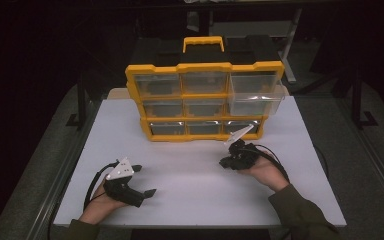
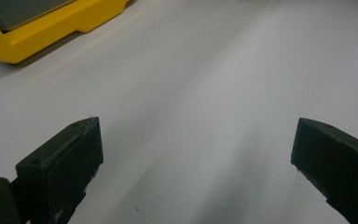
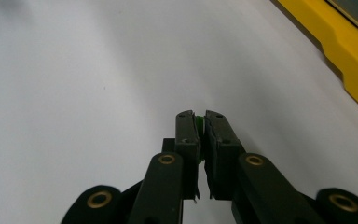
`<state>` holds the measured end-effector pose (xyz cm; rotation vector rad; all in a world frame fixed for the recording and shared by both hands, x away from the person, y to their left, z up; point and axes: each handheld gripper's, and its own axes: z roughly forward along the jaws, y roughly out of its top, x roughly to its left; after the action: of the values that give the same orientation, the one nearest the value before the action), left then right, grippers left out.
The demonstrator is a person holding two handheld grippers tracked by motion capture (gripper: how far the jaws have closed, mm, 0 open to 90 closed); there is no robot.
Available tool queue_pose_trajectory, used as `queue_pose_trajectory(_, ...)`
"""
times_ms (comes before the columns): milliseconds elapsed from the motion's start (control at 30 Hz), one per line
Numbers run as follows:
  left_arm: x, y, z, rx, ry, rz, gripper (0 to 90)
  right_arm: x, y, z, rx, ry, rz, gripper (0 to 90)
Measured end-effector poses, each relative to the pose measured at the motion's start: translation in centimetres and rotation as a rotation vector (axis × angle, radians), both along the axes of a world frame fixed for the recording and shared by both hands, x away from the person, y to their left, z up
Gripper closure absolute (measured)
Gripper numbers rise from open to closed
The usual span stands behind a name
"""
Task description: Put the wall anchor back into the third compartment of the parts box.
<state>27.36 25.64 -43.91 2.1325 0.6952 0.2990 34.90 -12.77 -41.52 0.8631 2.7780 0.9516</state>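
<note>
- A yellow drawer organiser [image 1: 205,97] with a yellow carrying handle [image 1: 203,44] is seen standing upright at the far middle of the white table [image 1: 195,195]; nine clear drawers are arranged in three rows.
- The right-hand drawer of the middle row [image 1: 256,102] is shown pulled out toward the near side, beyond the yellow frame.
- The right gripper [image 1: 226,162] is held in the right hand [image 1: 266,172] at the near right, just in front of the organiser's bottom row and apart from it.
- In the right gripper view, its jaws are seen pressed nearly together on a small green item [image 3: 200,122]; the item's kind cannot be told.
- The left gripper [image 1: 145,181] is held in the left hand [image 1: 100,205] at the near left, well apart from the organiser.
- In the left gripper view, its jaws are shown spread wide over bare table, nothing being held.
</note>
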Motion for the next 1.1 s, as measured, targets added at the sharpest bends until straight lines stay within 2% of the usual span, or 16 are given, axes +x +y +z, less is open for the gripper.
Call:
queue_pose_trajectory(67, 0.0, 0.0, 0.0, -0.003, 0.0, 0.001, 2.3, -0.4, -0.7, 0.2, 0.018, 0.023, -0.014, 82.9)
queue_pose_trajectory(133, 0.1, -0.1, 0.0, -0.001, -0.002, -0.002, 2.3, -0.6, -1.2, 0.2, 0.016, 0.024, -0.019, 82.9)
queue_pose_trajectory(167, 0.1, -0.1, 0.0, -0.001, -0.001, -0.001, 2.3, -0.9, -2.3, 0.4, 0.02, 0.021, -0.038, 82.9)
queue_pose_trajectory(267, 0.3, -0.2, 0.0, 0.008, 0.0, -0.008, 2.3, -1.2, -3.5, 0.7, 0.022, 0.025, -0.067, 82.9)
queue_pose_trajectory(467, 0.5, -0.4, 0.0, -0.001, 0.015, -0.004, 2.2, -1.4, -5.9, 1.7, 0.029, 0.035, -0.098, 82.9)
queue_pose_trajectory(633, 0.5, -0.4, 0.0, 0.013, 0.021, -0.014, 2.2, -1.3, -7.9, 3.4, 0.028, 0.033, -0.119, 82.9)
queue_pose_trajectory(900, 0.8, -0.4, 0.0, -0.002, 0.027, -0.024, 2.2, -1.3, -10.4, 6.5, 0.041, 0.039, -0.141, 82.9)
queue_pose_trajectory(1100, 0.8, -0.6, 0.0, -0.01, 0.026, -0.023, 2.2, -1.3, -12.1, 8.9, 0.072, 0.05, -0.148, 82.9)
